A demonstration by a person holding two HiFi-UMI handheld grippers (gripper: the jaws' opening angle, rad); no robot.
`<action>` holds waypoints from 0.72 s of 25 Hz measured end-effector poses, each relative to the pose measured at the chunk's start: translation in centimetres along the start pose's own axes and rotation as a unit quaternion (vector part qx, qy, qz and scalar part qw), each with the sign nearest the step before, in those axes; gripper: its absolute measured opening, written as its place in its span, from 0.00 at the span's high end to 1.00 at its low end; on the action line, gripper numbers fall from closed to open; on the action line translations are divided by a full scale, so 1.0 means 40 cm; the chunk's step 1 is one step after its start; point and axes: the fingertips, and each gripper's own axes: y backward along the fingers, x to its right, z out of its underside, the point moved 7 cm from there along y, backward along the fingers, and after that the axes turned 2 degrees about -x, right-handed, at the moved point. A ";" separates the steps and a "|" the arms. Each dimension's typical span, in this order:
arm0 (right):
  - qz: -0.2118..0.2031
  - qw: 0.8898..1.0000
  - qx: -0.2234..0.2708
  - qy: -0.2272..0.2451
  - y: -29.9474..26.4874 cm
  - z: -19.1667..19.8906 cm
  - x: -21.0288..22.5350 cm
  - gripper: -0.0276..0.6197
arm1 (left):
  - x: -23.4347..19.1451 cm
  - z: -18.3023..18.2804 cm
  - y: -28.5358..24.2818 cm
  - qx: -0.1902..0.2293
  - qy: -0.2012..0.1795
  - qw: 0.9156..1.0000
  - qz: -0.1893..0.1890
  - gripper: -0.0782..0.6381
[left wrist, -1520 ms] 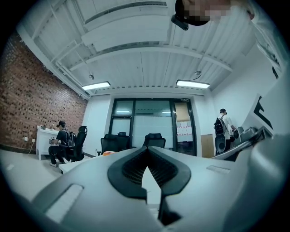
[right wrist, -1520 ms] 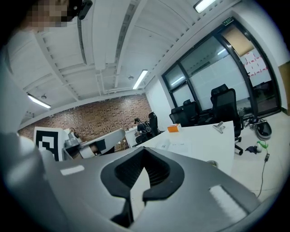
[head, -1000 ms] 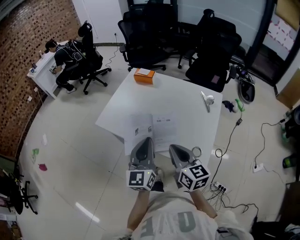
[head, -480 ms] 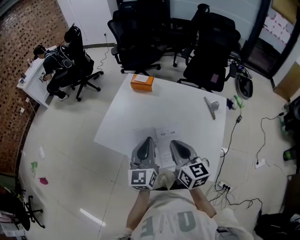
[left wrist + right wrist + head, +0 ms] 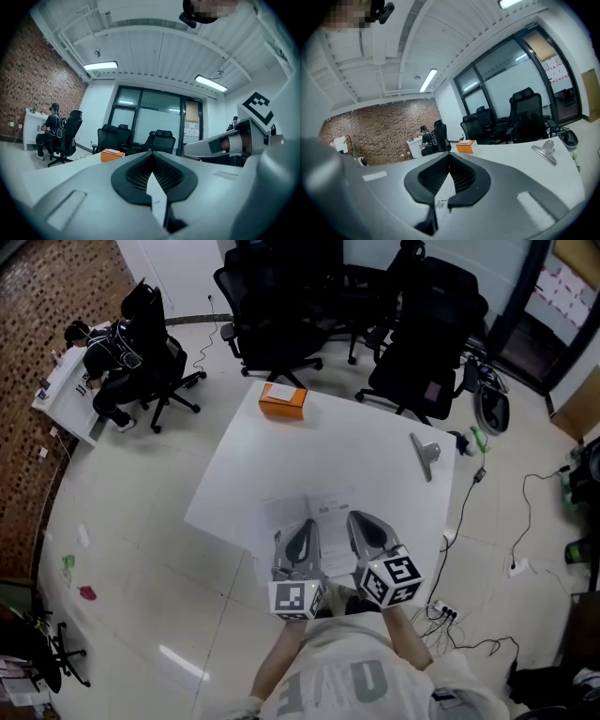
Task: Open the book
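Note:
The book (image 5: 317, 506) lies flat near the front edge of the white table (image 5: 356, 451), showing white with faint print. My left gripper (image 5: 302, 529) hovers over the book's near left part, jaws shut and holding nothing. My right gripper (image 5: 362, 519) is beside it over the near right part, also shut and holding nothing. In the left gripper view the gripper (image 5: 152, 174) has its pads together, with a strip of the book (image 5: 157, 199) showing below them. The right gripper view shows the gripper (image 5: 449, 177) shut above a printed page (image 5: 440, 200).
An orange box (image 5: 283, 399) sits at the table's far left corner and a metal clip (image 5: 424, 452) near its right edge. Black office chairs (image 5: 277, 306) stand behind the table. A person sits at a desk (image 5: 66, 381) far left. Cables lie on the floor (image 5: 487, 521) to the right.
Both grippers have moved forward from the table's front edge to over the near part of the book. Both stay shut.

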 end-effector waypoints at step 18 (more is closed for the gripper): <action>0.092 0.962 -0.256 -0.007 -0.023 0.337 0.240 0.76 | -0.010 0.119 -0.070 -0.070 -0.030 0.997 -0.032 0.87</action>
